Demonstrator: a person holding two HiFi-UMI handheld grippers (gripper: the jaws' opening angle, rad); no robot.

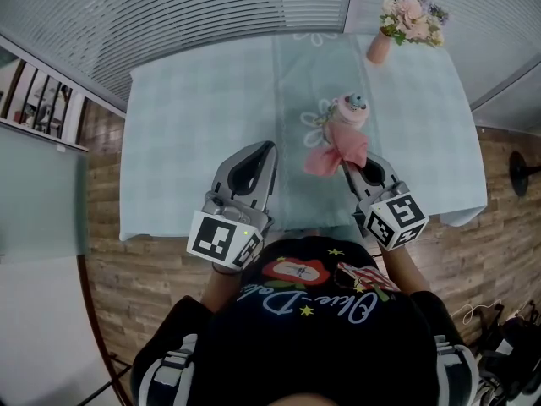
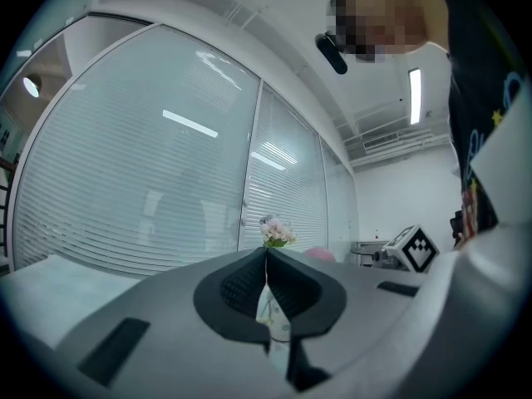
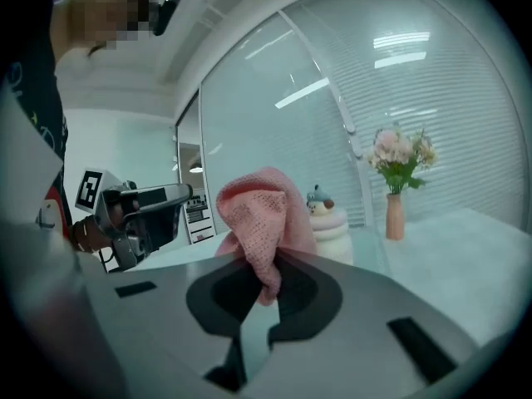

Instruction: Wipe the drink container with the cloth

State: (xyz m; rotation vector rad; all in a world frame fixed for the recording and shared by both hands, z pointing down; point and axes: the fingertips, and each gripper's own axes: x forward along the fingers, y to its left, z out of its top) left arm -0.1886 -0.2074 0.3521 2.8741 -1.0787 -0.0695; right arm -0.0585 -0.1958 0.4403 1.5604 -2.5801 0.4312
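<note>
The drink container point(image 1: 351, 111) is a small round cup, pink and white. It has a lid with a little blue and brown toy figure on top. It stands up straight on the flower-print strip point(image 1: 308, 91) that runs down the middle of the tabletop point(image 1: 186, 142). It is a bit nearer the far edge than the near one.

My right gripper point(image 1: 346, 164) has its jaws pressed tight on the pink cloth point(image 1: 338, 149). The cloth is knitted with lots of tiny holes. It sticks up in a soft bunch from between the jaws, and a small tail hangs down inside them.

My left gripper point(image 1: 271, 148) has its jaws closed together, with nothing between them. It is up over the near part of the tabletop, to the left of the cup and apart from it.

The cup is just past the tip of my right gripper, on the far side of the cloth. From above, the bunch of cloth reaches up to the cup's near side. I cannot tell if it really touches.

A pink vase point(image 1: 378, 47) with flowers stands near the far edge, behind the cup.
</note>
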